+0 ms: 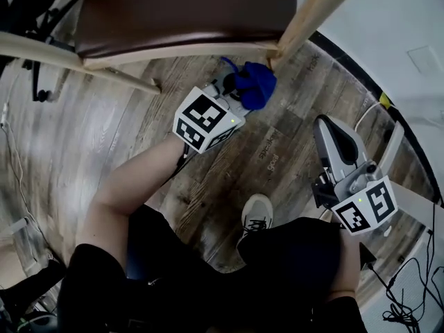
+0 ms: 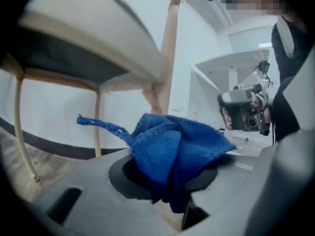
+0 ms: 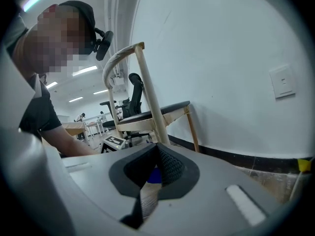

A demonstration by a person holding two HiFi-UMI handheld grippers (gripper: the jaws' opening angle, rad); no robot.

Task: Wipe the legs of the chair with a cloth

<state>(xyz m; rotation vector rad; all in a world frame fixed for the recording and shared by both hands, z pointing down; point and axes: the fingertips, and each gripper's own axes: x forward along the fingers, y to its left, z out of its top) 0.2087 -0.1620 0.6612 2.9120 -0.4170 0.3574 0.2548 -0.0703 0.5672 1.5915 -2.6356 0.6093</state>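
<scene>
A wooden chair (image 1: 173, 19) with a brown seat stands at the top of the head view. Its pale rear leg (image 1: 312, 9) rises at the seat's right corner. My left gripper (image 1: 234, 92) is shut on a bunched blue cloth (image 1: 254, 83), which sits just below that corner, close to the leg. In the left gripper view the cloth (image 2: 172, 144) fills the jaws and the same leg (image 2: 170, 48) stands right behind it. My right gripper (image 1: 325, 127) hangs apart at the right, shut and empty. Its pads (image 3: 170, 166) meet, with the chair (image 3: 147, 107) beyond.
The floor is wood plank (image 1: 90, 130). The person's shoe (image 1: 257, 215) stands between the grippers. Cables (image 1: 409, 300) lie at the lower right and a thin cord (image 1: 17, 179) runs along the left. A white wall with dark skirting (image 3: 256, 159) runs behind the chair.
</scene>
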